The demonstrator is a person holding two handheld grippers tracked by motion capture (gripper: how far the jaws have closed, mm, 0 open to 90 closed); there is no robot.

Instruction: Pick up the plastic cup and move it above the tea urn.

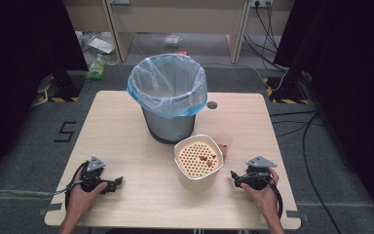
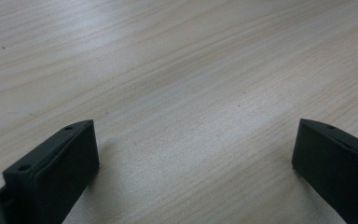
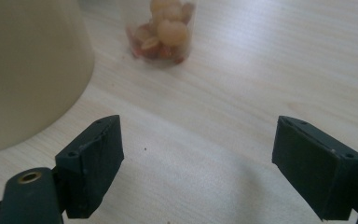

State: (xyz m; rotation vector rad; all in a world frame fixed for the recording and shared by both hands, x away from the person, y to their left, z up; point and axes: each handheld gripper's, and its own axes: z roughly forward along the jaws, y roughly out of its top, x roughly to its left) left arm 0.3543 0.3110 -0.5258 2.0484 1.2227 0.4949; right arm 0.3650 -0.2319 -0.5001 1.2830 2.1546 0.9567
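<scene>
Clearly the right gripper, jaws spread and empty, sits nearest the small cup of snacks, which stands just beyond it, right of the cream strainer bowl.

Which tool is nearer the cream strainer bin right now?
Right. The right tool sits just right of the cream strainer bin, jaws open; the left tool lies well off to its left.

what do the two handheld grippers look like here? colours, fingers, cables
Both the left gripper and right gripper are black, each topped by a grey three-cornered plate and trailing a black cable. Their fingers are flat, matte black rectangular blocks with small screw holes. Forearms are bare, no sleeves.
</scene>
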